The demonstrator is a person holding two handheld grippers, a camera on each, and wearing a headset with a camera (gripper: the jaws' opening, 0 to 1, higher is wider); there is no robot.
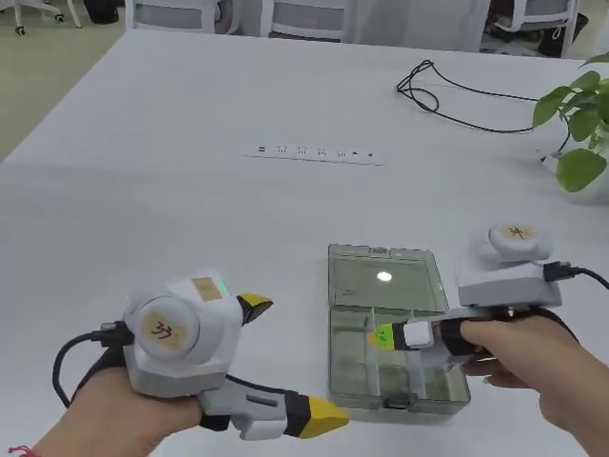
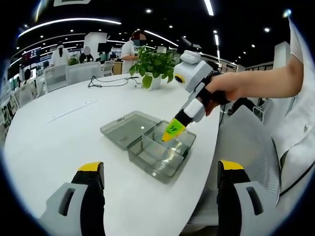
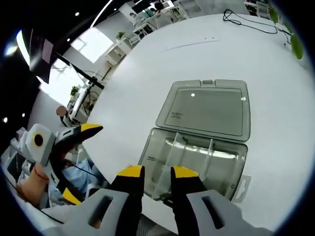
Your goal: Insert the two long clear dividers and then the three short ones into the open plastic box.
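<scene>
I am holding the right gripper (image 1: 381, 335) low over the tray of the open plastic box (image 1: 347, 376), its fingers drawn nearly together with only a slit between them, and I cannot tell whether anything clear is pinched there. The box is sitting by the near edge of the bench (image 1: 190, 190), toward the right, with its lid (image 1: 381, 271) lying flat on the far side and clear dividers (image 3: 171, 152) standing in the tray. I am keeping the left gripper (image 2: 160, 166) left of the box and apart from it, fingers spread wide around nothing.
</scene>
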